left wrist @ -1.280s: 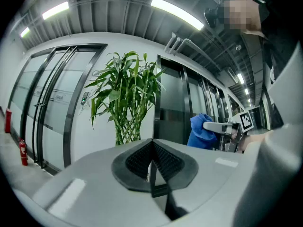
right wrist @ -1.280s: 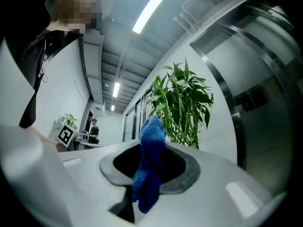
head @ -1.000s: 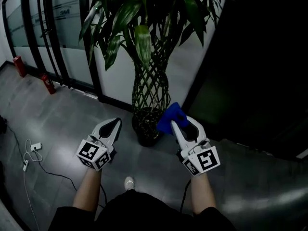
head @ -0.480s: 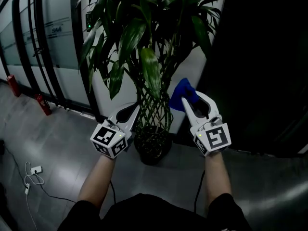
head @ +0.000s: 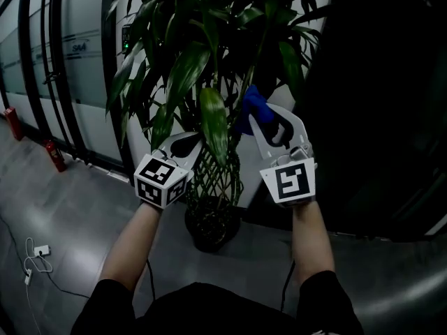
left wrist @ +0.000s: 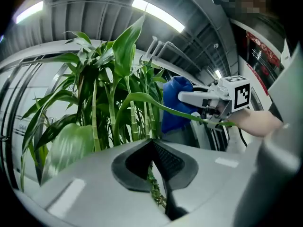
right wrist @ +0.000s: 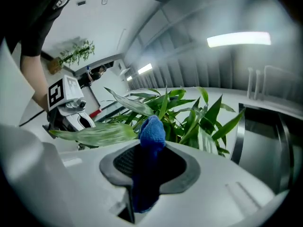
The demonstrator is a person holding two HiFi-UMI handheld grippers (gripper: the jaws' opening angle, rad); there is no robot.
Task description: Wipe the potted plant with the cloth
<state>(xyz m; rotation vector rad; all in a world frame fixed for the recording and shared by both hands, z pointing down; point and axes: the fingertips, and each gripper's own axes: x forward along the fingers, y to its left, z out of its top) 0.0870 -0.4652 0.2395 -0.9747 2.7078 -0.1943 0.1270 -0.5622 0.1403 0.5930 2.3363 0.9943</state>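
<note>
**Head view: potted plant on grey floor by glass partition**

From the left we note the glass partition (head: pixel 77 61) and the grey floor (head: pixel 63 215). Left gripper (head: pixel 195 142): jaws pressed together, empty. The potted plant (head: pixel 209 61) stands between the grippers. Right gripper (head: pixel 260 117): pinching the blue cloth (head: pixel 253 103) among the leaves.

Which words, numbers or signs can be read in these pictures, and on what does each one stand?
Nothing is surely readable.
Glass wall: short pale lettering, too blurred to read.
Red sign: print too blurred to read.
Marker cubes: black-and-white patterns only, no letters.
</note>
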